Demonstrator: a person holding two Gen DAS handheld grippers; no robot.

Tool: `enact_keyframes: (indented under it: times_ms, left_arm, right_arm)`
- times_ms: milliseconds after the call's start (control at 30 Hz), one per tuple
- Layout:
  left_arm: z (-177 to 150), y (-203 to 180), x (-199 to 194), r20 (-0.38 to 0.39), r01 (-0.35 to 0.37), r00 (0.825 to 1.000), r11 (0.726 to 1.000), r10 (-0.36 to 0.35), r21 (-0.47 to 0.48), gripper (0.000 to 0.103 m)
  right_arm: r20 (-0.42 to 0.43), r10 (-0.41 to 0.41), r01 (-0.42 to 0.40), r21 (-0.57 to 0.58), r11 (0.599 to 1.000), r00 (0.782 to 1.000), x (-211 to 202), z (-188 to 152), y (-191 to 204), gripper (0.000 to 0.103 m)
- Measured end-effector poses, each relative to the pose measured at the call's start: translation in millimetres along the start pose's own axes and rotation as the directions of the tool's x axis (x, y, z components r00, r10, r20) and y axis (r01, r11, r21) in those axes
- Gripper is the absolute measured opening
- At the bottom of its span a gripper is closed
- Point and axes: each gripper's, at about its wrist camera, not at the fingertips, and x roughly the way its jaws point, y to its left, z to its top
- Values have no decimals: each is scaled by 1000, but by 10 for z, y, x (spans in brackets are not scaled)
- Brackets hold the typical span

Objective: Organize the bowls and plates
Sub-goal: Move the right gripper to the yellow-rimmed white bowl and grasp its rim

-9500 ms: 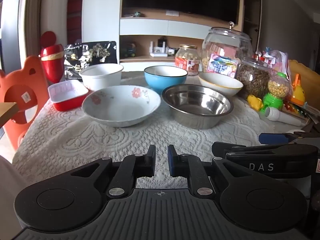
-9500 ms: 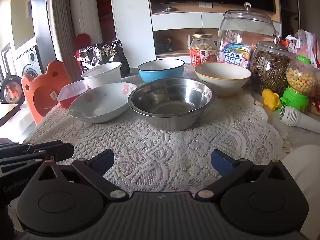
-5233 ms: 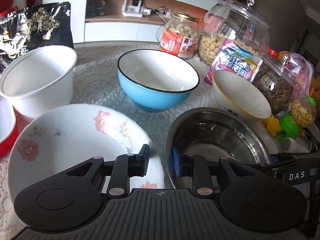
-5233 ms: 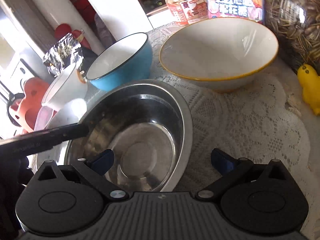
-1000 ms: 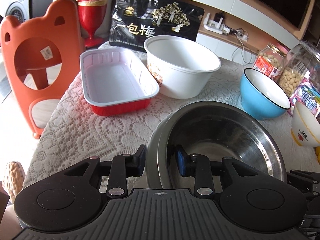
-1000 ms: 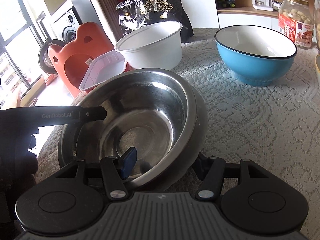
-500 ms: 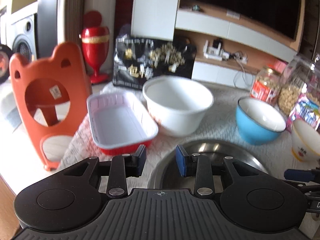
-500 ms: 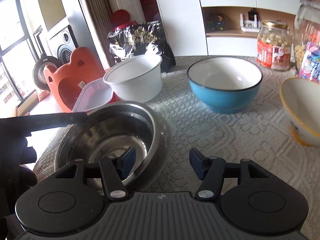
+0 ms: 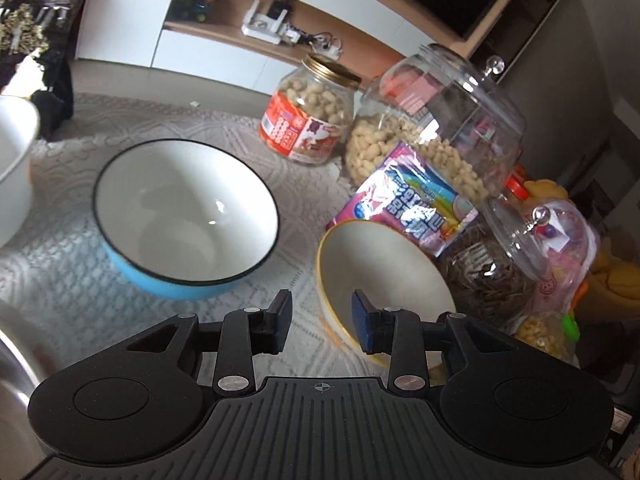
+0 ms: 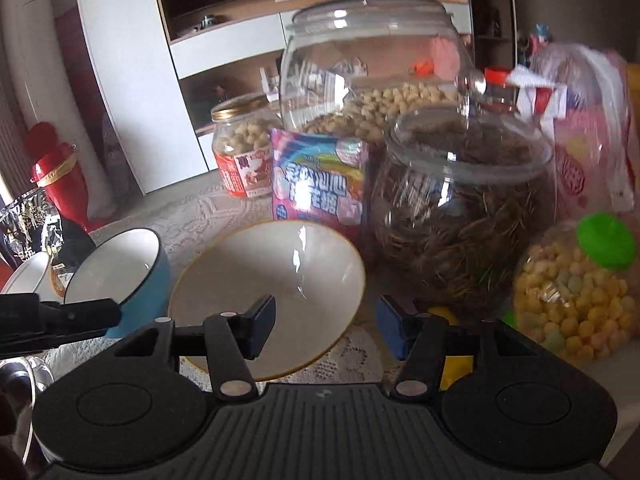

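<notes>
Count from my two wrist views: two ceramic bowls on the lace tablecloth (image 9: 80, 280), a blue bowl (image 9: 186, 216) and a yellow-rimmed bowl (image 10: 268, 292). A white tub (image 9: 12, 168) shows at the left edge. A steel rim (image 9: 16, 352) shows at lower left. Three glass jars: a gold-lidded jar of nuts (image 9: 310, 114), a large lidded jar (image 10: 372, 56), and a seed jar (image 10: 464, 208). One pink candy packet (image 10: 318, 180) leans on the large jar. One green-capped candy dispenser (image 10: 576, 288).

Pose: both grippers pitch down toward the table. My left gripper (image 9: 322, 326) straddles the near-left rim of the yellow-rimmed bowl, one finger outside, one over the inside; jaws parted, pads not touching it. My right gripper (image 10: 326, 326) straddles the bowl's near-right rim; its jaws are closing, rim between them, not pressed. Nothing is grasped by either.

Clearance: the blue bowl sits just left of the yellow-rimmed bowl, close, contact unclear. The candy packet and seed jar crowd its far side. Open cloth lies in front of both bowls.
</notes>
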Motion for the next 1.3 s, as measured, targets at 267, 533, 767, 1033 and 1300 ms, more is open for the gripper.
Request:
enact_keyframes:
  times_ms: [267,533,767,1033,1300]
  left_arm:
    - [-30,-217,519,-38,-142,988,983,147,116,36]
    - [-128,-281,709,-65,-123,988,968,140,217,22]
    - [-327,-117,115,-92,-111,987,969,134,220,32]
    - [-719,174,-467,-118,-116,983,973,141,198,29]
    - [-823,255,-531,-130,-92,985,982,114,162,25]
  right_arm:
    - [-83,-11,8,-32,999,996,570,75,-37,44]
    - [-157,98,-97,13,995,983,735,27,-7,35]
    - [-167,158,-168,-47,985,973,319,-201,328,34]
    - [-241,222,-247,-79,966,945,-111,-732,588,34]
    - [-224,168,-205,-155,966,960,-237,-925,646,34]
